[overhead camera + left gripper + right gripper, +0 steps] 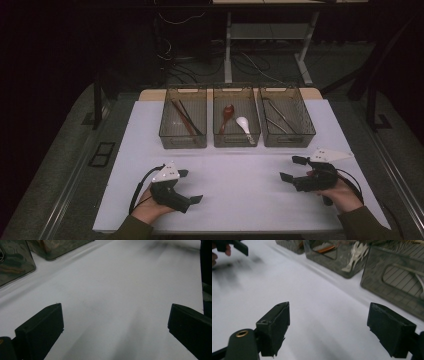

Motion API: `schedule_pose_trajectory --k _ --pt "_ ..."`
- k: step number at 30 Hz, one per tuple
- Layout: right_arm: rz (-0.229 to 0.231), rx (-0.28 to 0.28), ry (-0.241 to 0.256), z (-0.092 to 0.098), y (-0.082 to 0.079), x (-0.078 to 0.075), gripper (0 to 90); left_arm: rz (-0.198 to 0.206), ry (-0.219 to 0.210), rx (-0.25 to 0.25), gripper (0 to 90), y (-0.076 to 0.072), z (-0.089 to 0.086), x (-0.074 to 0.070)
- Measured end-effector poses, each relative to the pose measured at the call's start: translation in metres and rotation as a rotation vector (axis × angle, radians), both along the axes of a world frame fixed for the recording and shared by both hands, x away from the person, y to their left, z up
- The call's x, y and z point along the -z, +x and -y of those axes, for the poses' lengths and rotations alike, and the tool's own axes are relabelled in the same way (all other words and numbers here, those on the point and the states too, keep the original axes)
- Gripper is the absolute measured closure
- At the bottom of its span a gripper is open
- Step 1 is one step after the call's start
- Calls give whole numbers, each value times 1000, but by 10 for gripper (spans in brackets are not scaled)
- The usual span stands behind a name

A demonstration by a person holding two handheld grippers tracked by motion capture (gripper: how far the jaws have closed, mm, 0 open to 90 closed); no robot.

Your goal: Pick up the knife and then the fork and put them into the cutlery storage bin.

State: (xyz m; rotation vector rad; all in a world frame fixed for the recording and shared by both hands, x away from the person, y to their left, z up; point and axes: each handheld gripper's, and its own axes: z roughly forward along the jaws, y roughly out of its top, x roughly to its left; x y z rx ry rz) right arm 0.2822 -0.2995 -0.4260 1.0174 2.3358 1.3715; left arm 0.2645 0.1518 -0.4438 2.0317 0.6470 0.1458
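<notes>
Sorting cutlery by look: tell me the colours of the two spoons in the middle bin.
One spoon is reddish-brown, the other spoon white; clearest in the high view.

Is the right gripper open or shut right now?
Open. The right gripper has its two black jaws set wide apart with only bare white table between them; nothing is held.

I count three clear bins (183,140) in a row on my table (225,195). Left bin: two dark chopsticks (186,119); middle bin: two spoons, one brown (227,114), one white (244,125). Right bin: metal utensils (278,117), number unclear.
</notes>
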Motion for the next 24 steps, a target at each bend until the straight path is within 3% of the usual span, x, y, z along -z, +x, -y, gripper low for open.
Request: schedule_pose_trajectory --k 13,24 --pt "-9 -27 -12 1 -23 17 181 0 -1 0 0 0 0 0" --pt "-3 -69 -87 -10 -27 23 181 0 7 1 0 0 1 1"
